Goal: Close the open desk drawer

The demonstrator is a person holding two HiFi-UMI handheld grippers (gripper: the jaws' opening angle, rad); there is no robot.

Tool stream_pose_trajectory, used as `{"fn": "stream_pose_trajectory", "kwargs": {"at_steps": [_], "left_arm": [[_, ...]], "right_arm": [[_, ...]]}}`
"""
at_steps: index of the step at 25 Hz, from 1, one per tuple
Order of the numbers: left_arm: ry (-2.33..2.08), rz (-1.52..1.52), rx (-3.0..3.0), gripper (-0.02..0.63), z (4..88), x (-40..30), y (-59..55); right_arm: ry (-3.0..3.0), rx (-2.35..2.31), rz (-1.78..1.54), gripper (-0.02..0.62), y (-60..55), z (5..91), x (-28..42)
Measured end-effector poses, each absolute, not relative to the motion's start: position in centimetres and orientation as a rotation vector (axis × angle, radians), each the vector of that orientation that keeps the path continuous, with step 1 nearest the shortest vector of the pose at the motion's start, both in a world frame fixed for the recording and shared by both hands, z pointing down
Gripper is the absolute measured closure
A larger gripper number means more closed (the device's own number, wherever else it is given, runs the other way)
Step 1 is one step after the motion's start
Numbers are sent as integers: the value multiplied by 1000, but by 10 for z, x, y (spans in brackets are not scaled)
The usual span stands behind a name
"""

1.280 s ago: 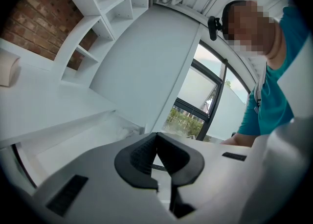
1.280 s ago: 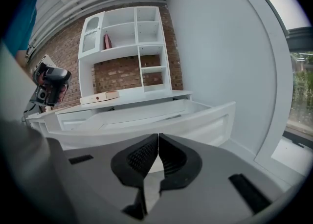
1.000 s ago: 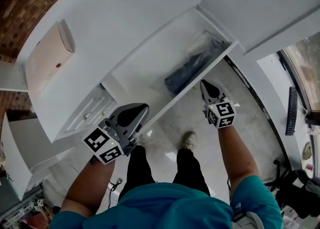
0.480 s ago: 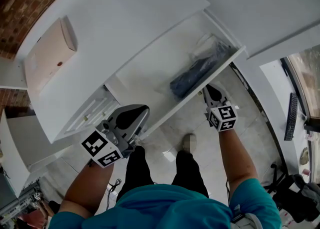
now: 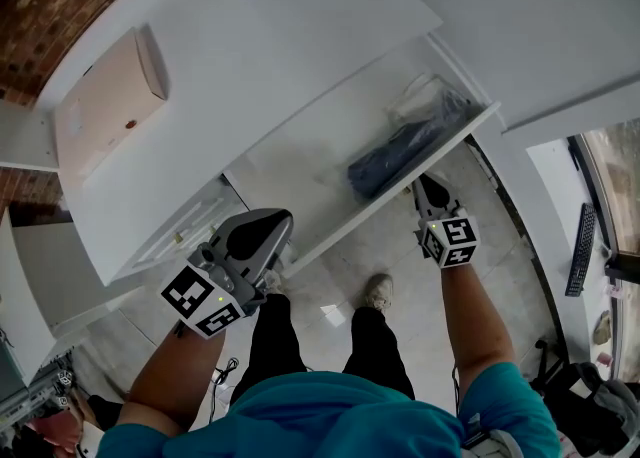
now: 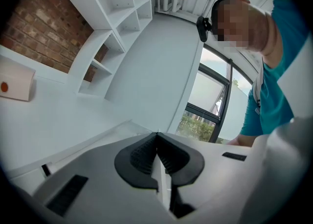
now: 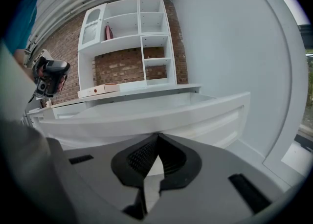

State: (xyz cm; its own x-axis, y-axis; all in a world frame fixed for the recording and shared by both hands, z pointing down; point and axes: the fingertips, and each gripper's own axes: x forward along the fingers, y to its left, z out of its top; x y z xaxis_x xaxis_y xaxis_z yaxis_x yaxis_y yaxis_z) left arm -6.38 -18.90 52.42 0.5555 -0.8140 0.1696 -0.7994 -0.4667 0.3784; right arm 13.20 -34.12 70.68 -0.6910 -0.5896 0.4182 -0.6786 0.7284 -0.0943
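Observation:
The white desk drawer stands pulled out from under the desk top. A dark blue bundle in clear plastic lies at its right end. My right gripper is shut, with its tip at the drawer's front panel near the right end. In the right gripper view the panel fills the space just ahead of that gripper. My left gripper is shut and empty, by the panel's left end. In its own view the left gripper points up at a white wall.
A pale pink box lies on the desk top, also seen as the box in the right gripper view. White wall shelves stand against brick behind the desk. The person's legs and shoes are on the tiled floor below the drawer.
The right gripper has stayed at the drawer front while the drawer looks slightly further in under the desk. The left gripper has barely moved.

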Motion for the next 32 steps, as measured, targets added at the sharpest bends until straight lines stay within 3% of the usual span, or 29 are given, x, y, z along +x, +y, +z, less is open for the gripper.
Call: {"fn": "stream_pose_trajectory", "kwargs": {"at_steps": [32], "left_arm": [[-1447,-98,2312,592,516,-160,-203]], "right_arm": [[-2560,979,329,574,-384,702,63]]}}
